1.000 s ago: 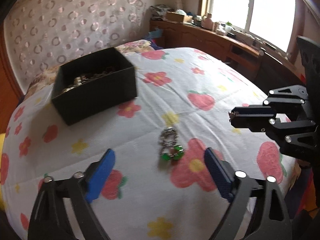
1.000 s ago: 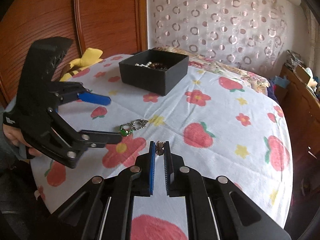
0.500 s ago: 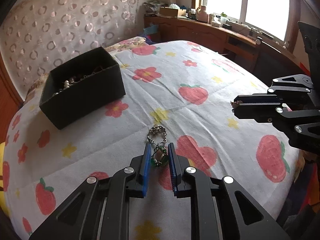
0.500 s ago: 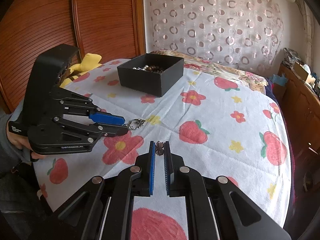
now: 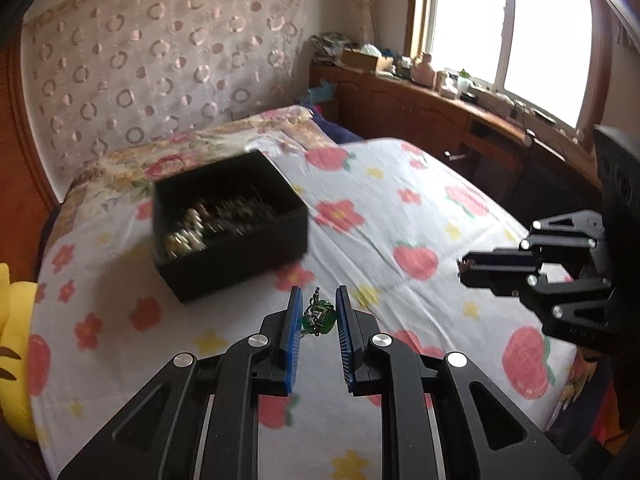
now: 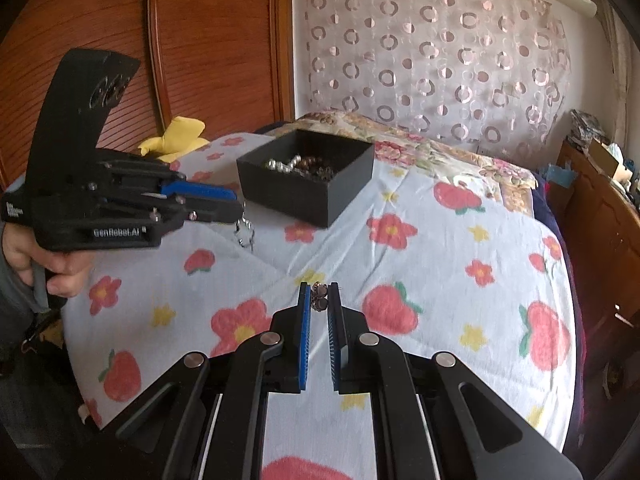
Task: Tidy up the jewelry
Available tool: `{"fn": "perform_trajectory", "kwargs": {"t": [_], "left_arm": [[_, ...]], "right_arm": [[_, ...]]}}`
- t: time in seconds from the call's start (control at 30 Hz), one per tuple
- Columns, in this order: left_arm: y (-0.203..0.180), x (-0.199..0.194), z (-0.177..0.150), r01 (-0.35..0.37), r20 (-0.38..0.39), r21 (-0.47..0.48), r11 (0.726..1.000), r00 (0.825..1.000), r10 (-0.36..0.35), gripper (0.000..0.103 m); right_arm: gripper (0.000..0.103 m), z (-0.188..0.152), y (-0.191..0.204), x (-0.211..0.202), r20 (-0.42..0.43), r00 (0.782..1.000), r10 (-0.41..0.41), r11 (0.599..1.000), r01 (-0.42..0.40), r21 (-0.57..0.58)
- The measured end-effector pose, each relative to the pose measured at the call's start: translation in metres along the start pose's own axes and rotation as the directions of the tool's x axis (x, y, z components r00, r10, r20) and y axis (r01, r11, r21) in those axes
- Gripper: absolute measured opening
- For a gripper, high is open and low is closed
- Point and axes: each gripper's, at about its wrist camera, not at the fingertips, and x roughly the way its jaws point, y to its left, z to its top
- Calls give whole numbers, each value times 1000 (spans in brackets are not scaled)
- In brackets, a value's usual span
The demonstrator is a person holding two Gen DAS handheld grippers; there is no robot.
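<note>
My left gripper (image 5: 318,312) is shut on a green-stone piece with a silver chain (image 5: 317,318) and holds it above the bed; the chain (image 6: 244,232) dangles from its tips in the right wrist view. My right gripper (image 6: 319,300) is shut on a small dark metal piece of jewelry (image 6: 319,298), also raised. An open black box (image 5: 228,224) with beads and silver jewelry sits on the floral sheet ahead of the left gripper; it also shows in the right wrist view (image 6: 308,176). The right gripper (image 5: 468,266) appears at the right of the left wrist view.
The flowered bed sheet (image 6: 420,248) covers the whole work surface. A yellow plush toy (image 6: 180,136) lies at the bed's left edge by the wooden wardrobe (image 6: 160,40). A wooden dresser (image 5: 440,108) with clutter runs under the window on the right.
My left gripper closed on the green-stone piece and lifted it off the sheet toward the box. My right gripper kept its hold and stayed about where it was.
</note>
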Motion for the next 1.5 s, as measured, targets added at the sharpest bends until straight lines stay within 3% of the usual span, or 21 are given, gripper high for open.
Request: {"fn": "perform_trajectory", "kwargs": {"t": [0.5, 0.7, 1.0, 1.17, 1.2, 1.23, 1.3, 1.37, 1.5], "left_arm": [[63, -10, 77, -87, 81, -77, 993, 992, 93, 16], [80, 10, 83, -88, 57, -106, 990, 994, 94, 16], [100, 20, 77, -112, 45, -137, 984, 992, 119, 19], [108, 11, 68, -122, 63, -153, 981, 989, 132, 38], [110, 9, 66, -127, 66, -156, 980, 988, 139, 40], [111, 7, 65, -130, 70, -159, 979, 987, 143, 46], [112, 1, 60, -127, 84, -173, 977, 986, 143, 59], [113, -5, 54, -135, 94, -184, 974, 984, 154, 74], [107, -17, 43, -177, 123, -178, 968, 972, 200, 90]], "right_arm": [[10, 84, -12, 37, 49, 999, 11, 1000, -12, 10], [10, 113, -19, 71, 39, 999, 25, 999, -27, 31], [10, 130, -23, 121, 4, 1000, 28, 998, -28, 61], [11, 136, -25, 129, 1, 999, 33, 997, -33, 77], [17, 137, -25, 129, 5, 999, 40, 996, -40, 82], [35, 139, -25, 128, 11, 999, 42, 995, -43, 88], [49, 138, -26, 122, 35, 998, 44, 994, -47, 101], [48, 137, -25, 117, 39, 999, 35, 994, -39, 101], [52, 130, -22, 103, 55, 998, -6, 996, 1, 89]]}}
